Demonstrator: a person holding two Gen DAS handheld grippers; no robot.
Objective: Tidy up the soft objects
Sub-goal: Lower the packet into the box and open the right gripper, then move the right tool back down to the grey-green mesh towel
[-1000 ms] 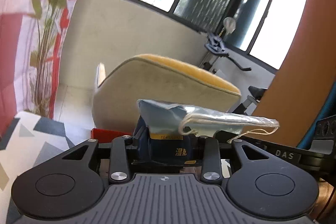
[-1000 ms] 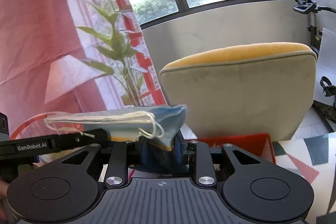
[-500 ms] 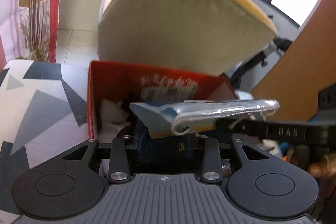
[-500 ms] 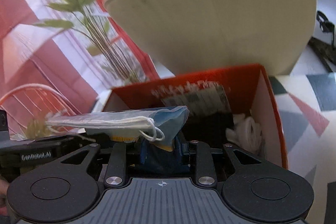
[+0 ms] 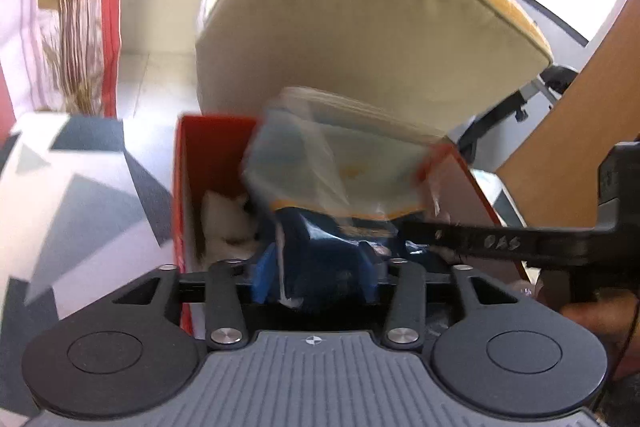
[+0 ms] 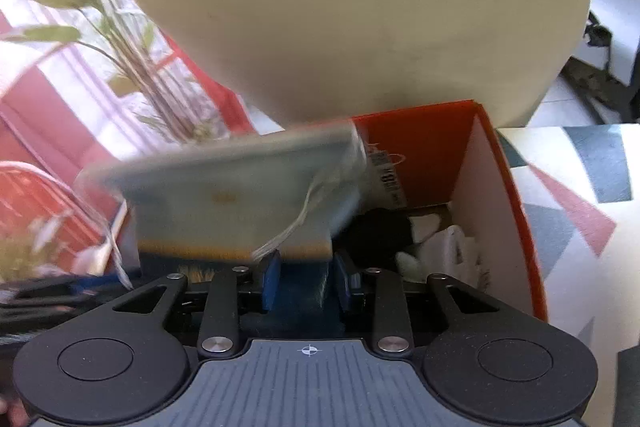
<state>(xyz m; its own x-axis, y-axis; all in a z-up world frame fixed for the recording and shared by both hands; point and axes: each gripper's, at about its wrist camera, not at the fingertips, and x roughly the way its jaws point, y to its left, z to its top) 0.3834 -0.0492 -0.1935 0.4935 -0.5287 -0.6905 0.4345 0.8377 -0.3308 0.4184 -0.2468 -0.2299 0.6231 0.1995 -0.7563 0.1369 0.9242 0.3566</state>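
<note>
Left wrist view: a clear plastic packet of face masks (image 5: 340,163), pale blue with an orange band and loose white ear loops, fills the frame's middle, motion-blurred, over the open red box (image 5: 188,187). The left gripper (image 5: 316,267) has just been opening; its blue pads stand apart from the packet's dark blue lower end, released. The right gripper (image 6: 306,285) is clenched on the same packet (image 6: 236,199), its jaws having eased slightly. White soft items (image 6: 448,247) and something black (image 6: 380,231) lie inside the box (image 6: 520,227). A beige chair back (image 6: 360,7) rises behind; a patterned tablecloth (image 5: 60,195) lies at left.
</note>
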